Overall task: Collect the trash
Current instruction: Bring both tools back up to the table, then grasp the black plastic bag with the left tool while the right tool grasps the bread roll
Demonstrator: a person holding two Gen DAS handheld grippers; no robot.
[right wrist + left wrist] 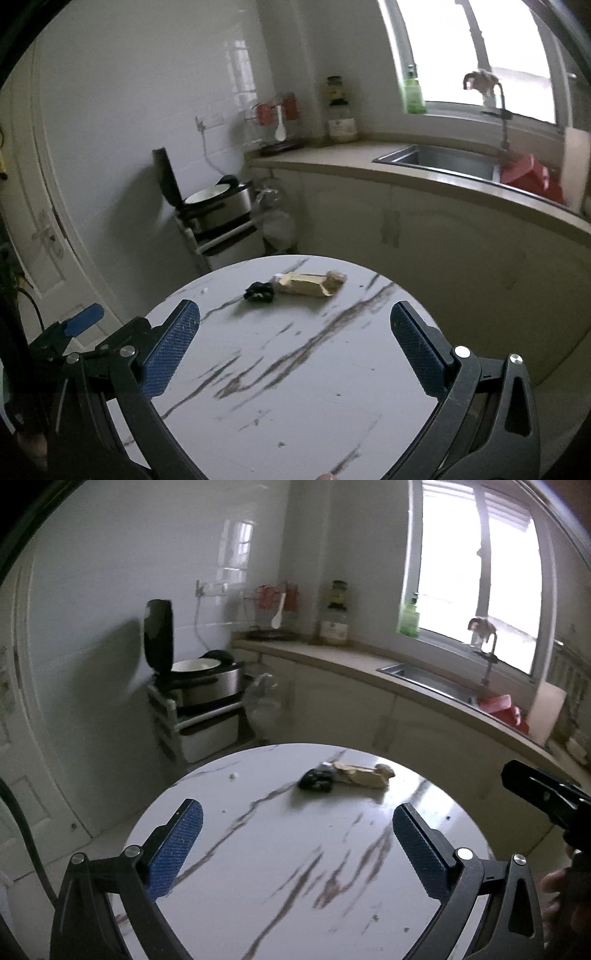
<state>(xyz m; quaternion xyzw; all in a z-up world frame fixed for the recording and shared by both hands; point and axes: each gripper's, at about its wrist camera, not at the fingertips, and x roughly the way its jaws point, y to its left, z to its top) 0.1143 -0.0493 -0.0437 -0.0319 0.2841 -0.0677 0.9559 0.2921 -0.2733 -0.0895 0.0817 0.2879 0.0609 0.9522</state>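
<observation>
A round marble-patterned table (280, 849) holds two pieces of trash at about 12 o'clock near its far edge: one crumpled tan wrapper (364, 773) and, touching its left end, one small black scrap (316, 780), possibly plastic, though blur hides detail. The left gripper (297, 821) and the right gripper (295, 319) both hover spread wide, holding nothing. One open rice cooker (201, 675) stands at 10 o'clock, one sink (439, 158) at 2 o'clock.
</observation>
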